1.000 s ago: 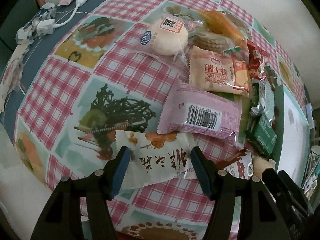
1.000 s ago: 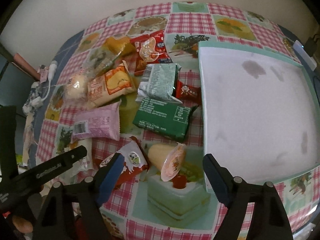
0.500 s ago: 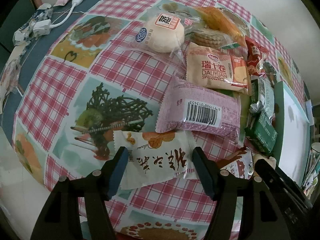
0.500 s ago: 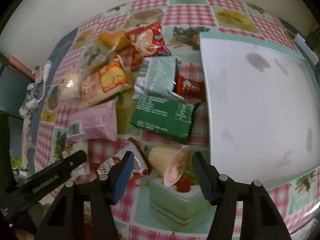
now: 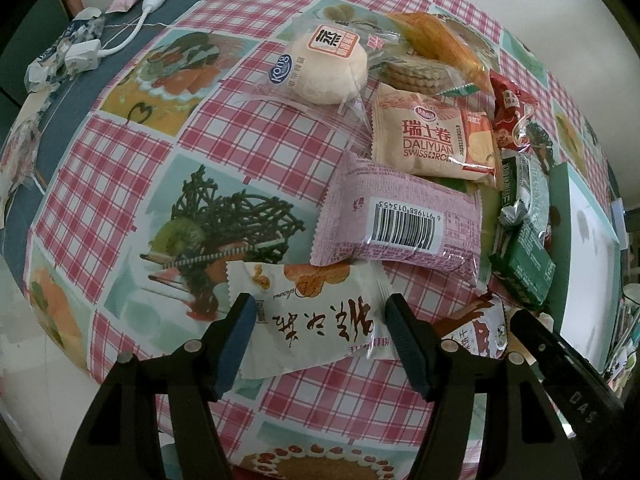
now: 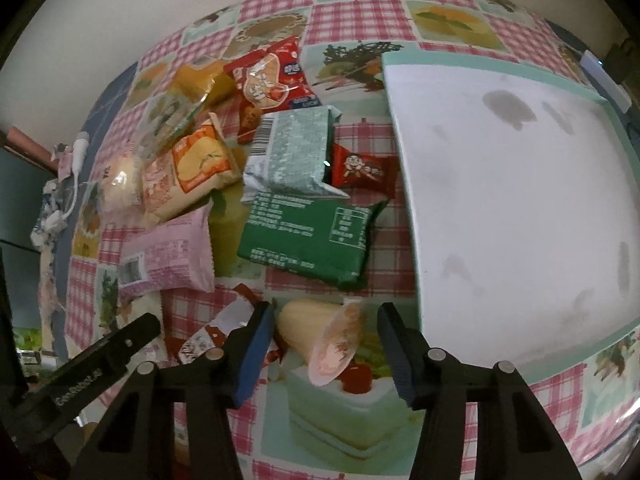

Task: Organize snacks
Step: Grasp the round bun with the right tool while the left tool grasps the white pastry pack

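Several wrapped snacks lie in a heap on a checked tablecloth. My left gripper (image 5: 318,338) is open, its blue pads on either side of a white packet with brown characters (image 5: 316,320). Behind that lies a pink packet with a barcode (image 5: 396,224), a Swiss roll packet (image 5: 432,140) and a round bun in clear wrap (image 5: 324,66). My right gripper (image 6: 326,354) is open around a small jelly cup (image 6: 320,330) lying on its side. A dark green packet (image 6: 308,240), a pale green packet (image 6: 296,152) and a red candy (image 6: 360,170) lie beyond it.
A large white tray with a mint rim (image 6: 520,200) stands to the right of the heap; it also shows in the left wrist view (image 5: 584,248). A white cable and plug (image 5: 84,54) and crumpled wrappers lie at the far left table edge.
Both grippers have come lower and closer to the table. The left one now straddles the white packet; the right one has narrowed around the jelly cup.
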`<state>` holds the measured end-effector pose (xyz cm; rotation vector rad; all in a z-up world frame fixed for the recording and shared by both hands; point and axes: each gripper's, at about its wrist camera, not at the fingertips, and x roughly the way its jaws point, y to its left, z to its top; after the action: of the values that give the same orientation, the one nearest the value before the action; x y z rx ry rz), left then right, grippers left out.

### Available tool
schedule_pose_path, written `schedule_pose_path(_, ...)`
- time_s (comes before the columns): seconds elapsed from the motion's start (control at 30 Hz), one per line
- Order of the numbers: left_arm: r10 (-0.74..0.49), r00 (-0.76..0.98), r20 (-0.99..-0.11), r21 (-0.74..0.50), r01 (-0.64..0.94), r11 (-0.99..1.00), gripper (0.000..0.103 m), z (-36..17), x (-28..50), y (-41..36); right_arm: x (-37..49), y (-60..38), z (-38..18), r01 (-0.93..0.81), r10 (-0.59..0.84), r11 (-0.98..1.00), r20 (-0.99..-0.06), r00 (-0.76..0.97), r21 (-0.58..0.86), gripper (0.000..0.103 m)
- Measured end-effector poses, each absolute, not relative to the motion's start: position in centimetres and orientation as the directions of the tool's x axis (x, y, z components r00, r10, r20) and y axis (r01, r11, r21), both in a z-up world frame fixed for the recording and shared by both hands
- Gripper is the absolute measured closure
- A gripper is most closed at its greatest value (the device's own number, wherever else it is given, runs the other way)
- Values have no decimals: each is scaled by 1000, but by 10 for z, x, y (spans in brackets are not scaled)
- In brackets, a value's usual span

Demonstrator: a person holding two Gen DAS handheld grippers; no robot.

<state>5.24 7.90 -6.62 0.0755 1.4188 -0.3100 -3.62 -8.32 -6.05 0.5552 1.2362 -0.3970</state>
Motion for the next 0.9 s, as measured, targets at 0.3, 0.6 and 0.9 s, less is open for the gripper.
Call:
schedule_pose_path(0.3,-152,121,-981,-115,267,957,34,-67,51,77,-30,-82,-66,550,-31,826,-965,262,123,48)
schedule_pose_path(0.6,-144,130,-981,-105,269,957,34,-66,48,71,-30,-64,-74,526,-59,848,-974,219,67,51)
schedule_pose_path(0.9,-160,184,-970,-111,250,962,67,-50,43,83,-43,-73,-60,538,-33,834,-964,265,120,51)
